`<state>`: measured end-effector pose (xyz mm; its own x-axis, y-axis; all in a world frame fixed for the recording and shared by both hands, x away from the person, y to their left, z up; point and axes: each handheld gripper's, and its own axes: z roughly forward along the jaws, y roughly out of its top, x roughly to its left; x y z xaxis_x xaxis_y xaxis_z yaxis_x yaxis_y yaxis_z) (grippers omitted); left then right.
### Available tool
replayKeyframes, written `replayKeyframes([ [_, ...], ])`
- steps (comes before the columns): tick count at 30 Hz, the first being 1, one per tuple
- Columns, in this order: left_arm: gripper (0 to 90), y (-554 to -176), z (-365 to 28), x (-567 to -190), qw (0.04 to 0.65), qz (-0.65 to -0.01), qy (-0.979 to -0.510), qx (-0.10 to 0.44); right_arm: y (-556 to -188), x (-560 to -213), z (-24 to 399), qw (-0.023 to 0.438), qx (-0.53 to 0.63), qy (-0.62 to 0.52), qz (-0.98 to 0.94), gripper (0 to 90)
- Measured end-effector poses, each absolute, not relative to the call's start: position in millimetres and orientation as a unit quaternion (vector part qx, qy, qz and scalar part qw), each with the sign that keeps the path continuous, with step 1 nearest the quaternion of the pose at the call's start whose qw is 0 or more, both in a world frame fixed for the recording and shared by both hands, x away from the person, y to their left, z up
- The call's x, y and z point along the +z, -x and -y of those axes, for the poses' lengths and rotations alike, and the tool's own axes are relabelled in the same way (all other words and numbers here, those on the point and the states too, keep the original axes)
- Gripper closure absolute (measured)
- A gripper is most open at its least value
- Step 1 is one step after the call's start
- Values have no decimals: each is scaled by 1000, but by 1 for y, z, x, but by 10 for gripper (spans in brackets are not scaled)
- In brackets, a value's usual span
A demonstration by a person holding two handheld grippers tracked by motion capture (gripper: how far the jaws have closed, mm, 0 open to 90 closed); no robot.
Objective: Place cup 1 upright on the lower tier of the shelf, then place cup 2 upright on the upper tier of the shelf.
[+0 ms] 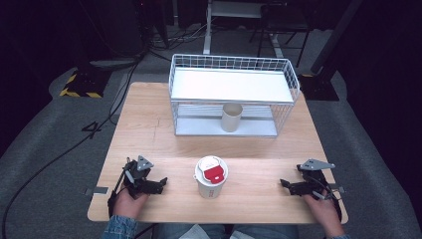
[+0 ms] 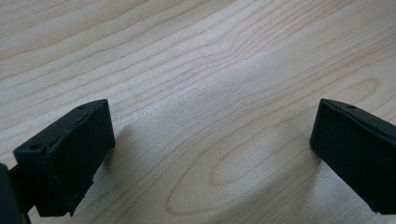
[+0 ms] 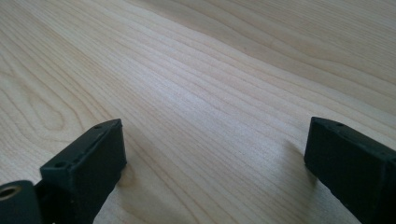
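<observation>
Both grippers rest on the table (image 1: 149,144), jaws apart and empty: left gripper (image 1: 162,182), right gripper (image 1: 284,184); between them stands the lidded cup (image 1: 211,177), upright, nearer the left; farther back, a paper cup (image 1: 231,117) sits in the wire rack (image 1: 288,79).

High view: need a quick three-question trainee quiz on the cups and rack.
1. True or false: the lidded cup stands between the left gripper and the right gripper.
2. Where does the plain cup stand? A) upper shelf of the wire rack B) lower shelf C) on the table
3. What colour is the patch on the lid?

Key: 1 true; 2 B; 3 red.
</observation>
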<state>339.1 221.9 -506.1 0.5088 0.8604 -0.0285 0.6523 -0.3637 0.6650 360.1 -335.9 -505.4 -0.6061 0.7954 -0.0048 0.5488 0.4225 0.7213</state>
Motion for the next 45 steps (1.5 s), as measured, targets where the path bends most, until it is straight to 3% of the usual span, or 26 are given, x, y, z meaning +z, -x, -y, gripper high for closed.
replayKeyframes([
  [24, 0, -335, -221, -506, 318, -468, -808, 163, -361, -505, 335, 177, 347, -410, -825, 40],
  [45, 0, -296, -195, -459, 428, -380, -798, 189, -361, -506, 335, 178, 346, -411, -824, 37],
])
